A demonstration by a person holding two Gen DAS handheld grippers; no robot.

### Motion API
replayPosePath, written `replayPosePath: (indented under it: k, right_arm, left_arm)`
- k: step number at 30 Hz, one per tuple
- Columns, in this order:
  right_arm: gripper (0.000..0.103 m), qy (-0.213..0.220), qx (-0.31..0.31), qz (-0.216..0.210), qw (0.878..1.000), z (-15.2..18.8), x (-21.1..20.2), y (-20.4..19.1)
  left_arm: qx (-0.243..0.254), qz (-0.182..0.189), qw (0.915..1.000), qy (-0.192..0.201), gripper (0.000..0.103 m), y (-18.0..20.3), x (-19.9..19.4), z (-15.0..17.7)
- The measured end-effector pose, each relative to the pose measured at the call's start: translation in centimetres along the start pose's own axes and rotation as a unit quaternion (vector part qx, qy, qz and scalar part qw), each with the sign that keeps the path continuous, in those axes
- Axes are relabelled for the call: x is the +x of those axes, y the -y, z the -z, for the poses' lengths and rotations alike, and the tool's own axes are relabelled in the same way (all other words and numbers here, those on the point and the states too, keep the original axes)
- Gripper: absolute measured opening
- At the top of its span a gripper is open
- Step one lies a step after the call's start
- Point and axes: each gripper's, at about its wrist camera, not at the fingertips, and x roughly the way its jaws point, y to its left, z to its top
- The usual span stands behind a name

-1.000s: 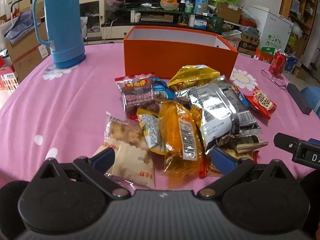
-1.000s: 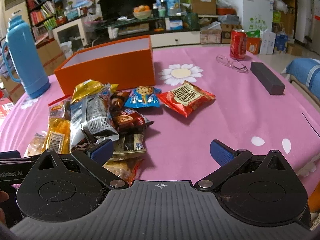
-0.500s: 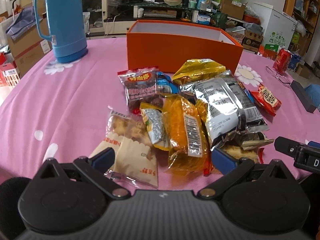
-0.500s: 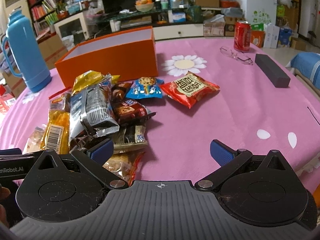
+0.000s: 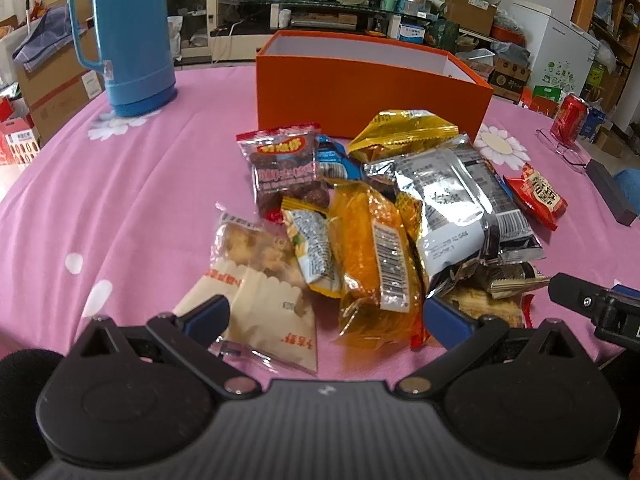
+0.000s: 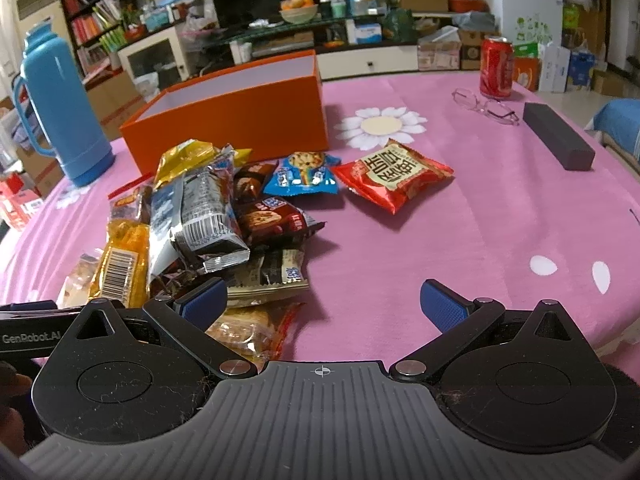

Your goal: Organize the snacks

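Both tools spread apart, gripping nothing: left tool (image 5: 326,316) over the snack pile (image 5: 384,220), right tool (image 6: 322,304) beside it. Orange box (image 5: 368,92) at 12 o'clock of the pile on the pink worktop (image 5: 140,184).

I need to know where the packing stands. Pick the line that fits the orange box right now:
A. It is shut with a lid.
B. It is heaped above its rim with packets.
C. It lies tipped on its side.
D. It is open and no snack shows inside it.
D: the orange box stands upright with no lid, only its pale inner walls show, and the snack packets lie on the pink tablecloth in front of it.
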Motion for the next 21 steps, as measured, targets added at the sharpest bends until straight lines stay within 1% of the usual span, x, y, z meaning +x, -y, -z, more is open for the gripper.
replayPosePath:
  k: [6,11,21]
  right_arm:
    - [0.091,-0.010,0.011,-0.015,1.000,0.2,0.6,0.3]
    - [0.091,-0.015,0.011,-0.016,1.000,0.4,1.0,0.3]
    - [0.091,-0.028,0.019,-0.014,0.999,0.6,2.1,0.6]
  left_arm:
    - [-0.001,-0.001,1.0000,-0.004,0.102,-0.1,0.4,0.2]
    - [-0.001,-0.001,0.9999,-0.010,0.102,-0.2,0.8,0.2]
    - [0.000,0.001,1.0000,-0.003,0.102,-0.3,0.8,-0.1]
